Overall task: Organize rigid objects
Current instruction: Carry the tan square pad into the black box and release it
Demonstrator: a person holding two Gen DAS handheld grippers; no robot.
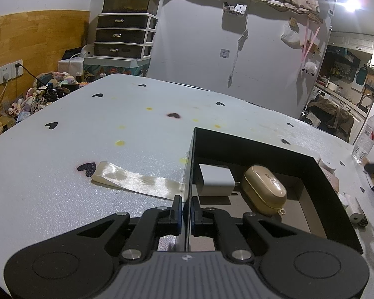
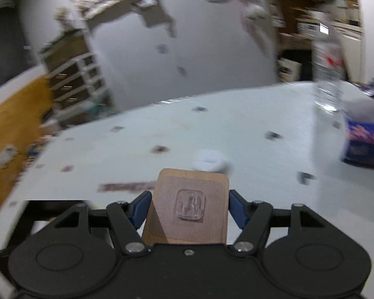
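My left gripper (image 1: 186,210) is shut on the left wall of a black open box (image 1: 319,174) that rests on the pale table (image 1: 87,137). Inside the box lie a white charger cube (image 1: 215,179) and a gold oval case (image 1: 264,189). In the blurred right wrist view, my right gripper (image 2: 190,206) is shut on a brown wooden block (image 2: 189,211) with an embossed square mark, held above the table. Its blue pads (image 2: 236,208) press the block's sides. A small white case (image 2: 210,163) lies on the table just beyond the block.
A shiny beige strip (image 1: 137,180) lies left of the box. A clear water bottle (image 1: 367,134) stands at the table's right edge, and small white items (image 1: 354,208) lie beside the box. A dark blue patterned box (image 2: 364,147) sits at the right. A drawer unit (image 1: 123,37) stands behind.
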